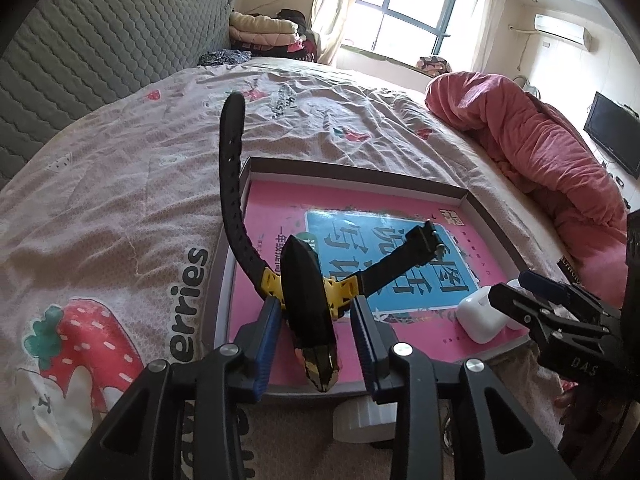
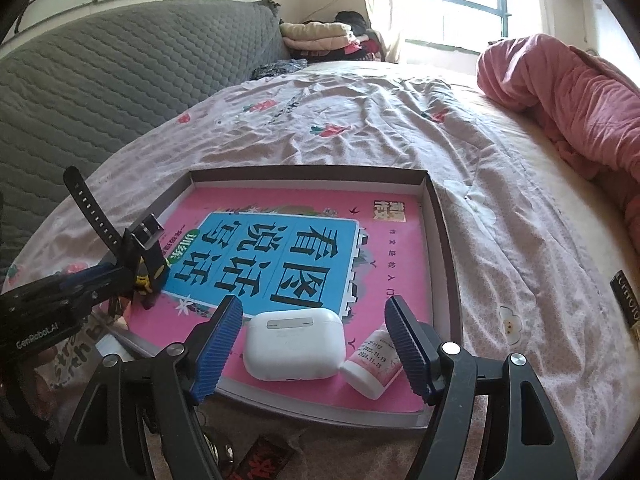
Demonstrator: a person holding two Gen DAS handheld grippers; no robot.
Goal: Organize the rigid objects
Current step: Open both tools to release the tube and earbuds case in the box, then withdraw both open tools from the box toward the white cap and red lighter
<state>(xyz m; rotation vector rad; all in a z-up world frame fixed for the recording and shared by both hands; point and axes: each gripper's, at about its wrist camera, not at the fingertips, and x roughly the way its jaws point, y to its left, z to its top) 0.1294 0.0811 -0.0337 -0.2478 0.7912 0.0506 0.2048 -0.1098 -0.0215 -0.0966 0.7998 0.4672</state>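
A black and yellow wristwatch stands on its edge at the near left of a shallow brown tray, on the pink book that lines it. My left gripper is open around the watch body, with a gap at the right pad. The long strap curls up over the tray's left rim. My right gripper is open over the tray's near right corner. Between its fingers lie a white earbud case and a small white bottle, neither touched. In the right wrist view the watch and left gripper show at the left.
The tray lies on a bed with a strawberry-print sheet. A rolled pink quilt is at the right and a grey quilted headboard at the left. A white object sits under the tray's near rim.
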